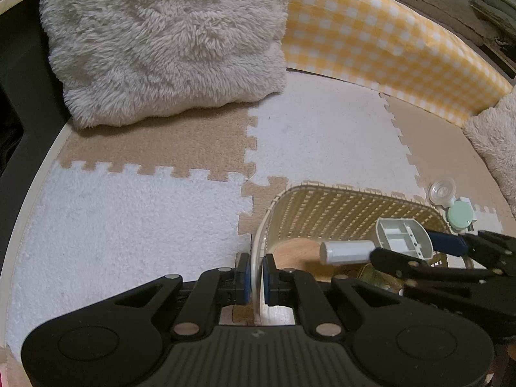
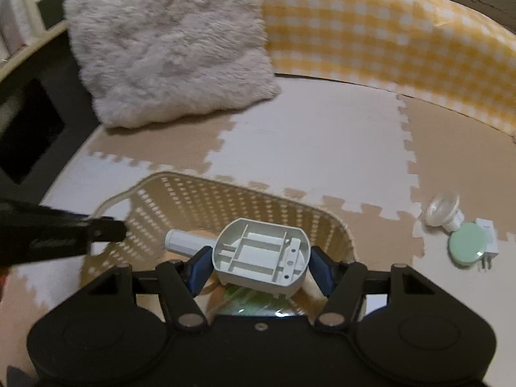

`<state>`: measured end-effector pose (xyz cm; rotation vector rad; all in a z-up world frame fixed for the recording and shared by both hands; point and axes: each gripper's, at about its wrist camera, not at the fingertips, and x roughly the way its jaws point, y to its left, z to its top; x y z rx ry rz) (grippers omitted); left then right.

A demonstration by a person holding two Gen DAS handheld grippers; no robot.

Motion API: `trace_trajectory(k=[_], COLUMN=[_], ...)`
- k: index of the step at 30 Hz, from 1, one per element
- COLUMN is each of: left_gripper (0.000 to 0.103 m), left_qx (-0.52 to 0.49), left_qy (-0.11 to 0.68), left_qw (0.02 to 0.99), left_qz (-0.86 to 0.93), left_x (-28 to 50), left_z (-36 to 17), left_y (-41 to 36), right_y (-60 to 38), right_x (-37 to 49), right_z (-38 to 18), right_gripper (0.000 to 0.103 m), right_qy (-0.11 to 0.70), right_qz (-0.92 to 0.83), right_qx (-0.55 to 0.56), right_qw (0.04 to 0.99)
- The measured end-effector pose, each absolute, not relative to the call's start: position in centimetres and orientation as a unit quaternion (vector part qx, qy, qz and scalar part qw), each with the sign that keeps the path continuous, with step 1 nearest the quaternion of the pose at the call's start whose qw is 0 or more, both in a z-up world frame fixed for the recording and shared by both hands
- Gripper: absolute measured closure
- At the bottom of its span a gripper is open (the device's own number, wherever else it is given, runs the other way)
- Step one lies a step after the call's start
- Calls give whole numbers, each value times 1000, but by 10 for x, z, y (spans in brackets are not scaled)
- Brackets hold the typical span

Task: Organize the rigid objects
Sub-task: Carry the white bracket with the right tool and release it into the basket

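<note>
Woven basket (image 1: 338, 206): cream and tan lattice. Foam puzzle mat (image 1: 129, 200): white and beige tiles. Fluffy cushion (image 1: 167, 42): off-white. Rear panel (image 1: 387, 38): yellow-and-white gingham. Plastic handled part (image 2: 261, 254): light grey. Round lid (image 2: 467, 245): mint green. Gripper pads (image 2: 198, 266): blue.

Matt grey plastic scoop (image 2: 261, 254), fluffy cushion (image 2: 171, 48)

Your left view is sharp and evenly lit, warm and a bit dim, with a soft shadow under the cushion (image 1: 167, 42). Your right view is smeared by motion blur: the check wall (image 2: 403, 42) and the mat (image 2: 306, 135) lose their edges. Both bend hard at the rims, corners going black. Glare streaks the check wall.
</note>
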<state>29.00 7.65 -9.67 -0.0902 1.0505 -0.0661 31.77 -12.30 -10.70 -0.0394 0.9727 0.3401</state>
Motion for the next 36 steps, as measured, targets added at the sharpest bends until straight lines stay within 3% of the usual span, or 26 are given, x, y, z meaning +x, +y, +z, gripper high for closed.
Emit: trace_trajectory(k=[11, 18, 30, 36], left_gripper=[95, 95, 95, 95], left_qx=[-48, -47, -46, -46], left_qy=[500, 499, 500, 500], left_qw=[864, 865, 864, 864], left_qz=[-36, -36, -35, -35], left_x=[290, 290, 290, 290], left_z=[-96, -96, -96, -97], left_y=[78, 77, 77, 77], right_y=[-101, -104, -113, -120], right_x=[321, 321, 312, 305], right_z=[-119, -116, -105, -97], right_gripper=[38, 37, 28, 18], right_qy=[473, 480, 481, 473], right_qz=[118, 114, 136, 147], right_qx=[-104, -91, -50, -32], right_qw=[867, 865, 865, 868])
